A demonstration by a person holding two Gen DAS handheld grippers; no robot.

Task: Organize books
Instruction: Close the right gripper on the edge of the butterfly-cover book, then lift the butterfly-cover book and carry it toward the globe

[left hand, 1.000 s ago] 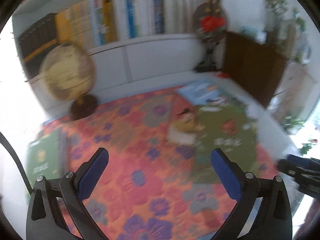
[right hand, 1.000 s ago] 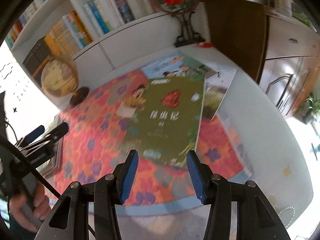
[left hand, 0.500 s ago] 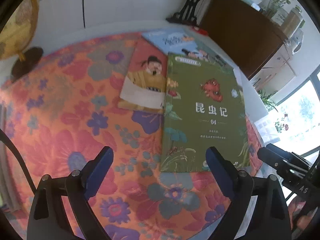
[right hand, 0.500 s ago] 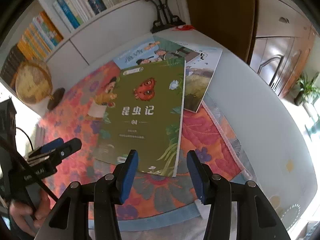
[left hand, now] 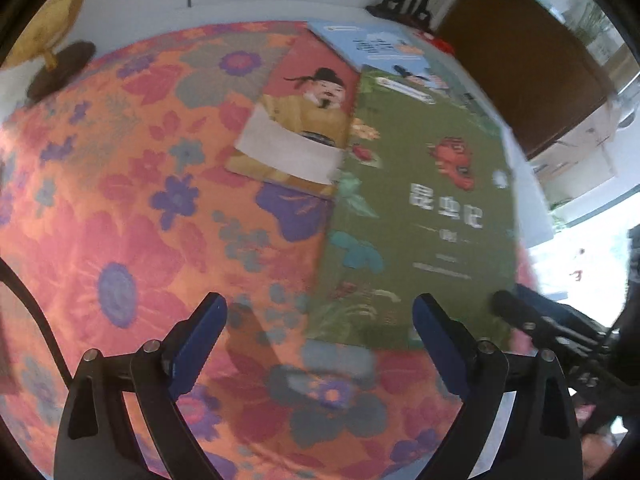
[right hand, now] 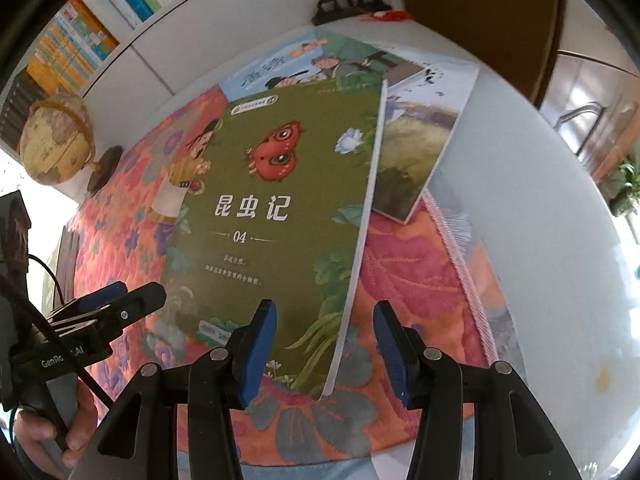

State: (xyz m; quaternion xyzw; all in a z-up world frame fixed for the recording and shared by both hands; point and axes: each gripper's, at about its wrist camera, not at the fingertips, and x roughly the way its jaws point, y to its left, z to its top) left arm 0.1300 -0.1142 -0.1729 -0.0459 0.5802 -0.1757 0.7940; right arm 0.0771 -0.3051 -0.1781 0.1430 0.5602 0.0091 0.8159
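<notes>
The thin green paperback with the red butterfly cover (right hand: 276, 208) lies flat on the orange floral quilted cloth (left hand: 132, 216), topmost of several overlapping picture books. It looks light, floppy and slick-faced. Its white page edge at 5 o'clock overhangs slightly; that near corner seems the best place to pinch. The right hand-held gripper (right hand: 326, 346) hovers there, jaws half open, empty. The left hand-held gripper (left hand: 320, 328) gapes wide, holding nothing.

White shelf unit (right hand: 132, 60) behind; dark wood cabinet (right hand: 480, 12) right; bright daylight.
</notes>
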